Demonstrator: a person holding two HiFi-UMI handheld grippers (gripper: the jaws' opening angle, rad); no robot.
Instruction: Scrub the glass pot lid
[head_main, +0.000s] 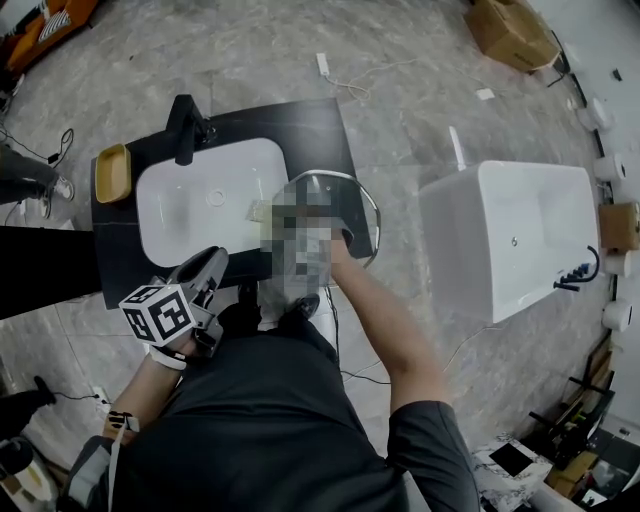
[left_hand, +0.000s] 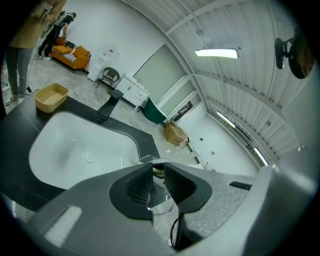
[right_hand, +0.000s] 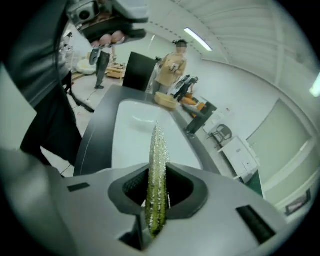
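The glass pot lid (head_main: 356, 213) lies at the right end of the black counter (head_main: 320, 130), beside the white sink (head_main: 210, 165); its rim (left_hand: 145, 158) shows just past my left jaws. My left gripper (head_main: 215, 262) hovers at the counter's front edge, short of the lid. Its jaws (left_hand: 158, 172) stand close together with nothing between them. My right gripper (right_hand: 157, 174) is shut on a yellow-green scrub sponge (right_hand: 158, 145) that stands on edge and points along the sink (right_hand: 145, 120). In the head view a mosaic patch hides that gripper; only its forearm (head_main: 390, 320) shows.
A black faucet (head_main: 185, 125) stands behind the sink and a yellow tray (head_main: 112, 172) sits at its left end. A white bathtub (head_main: 510, 235) stands to the right, and a cable (head_main: 340, 330) runs over the floor. People (right_hand: 172, 65) stand beyond the counter.
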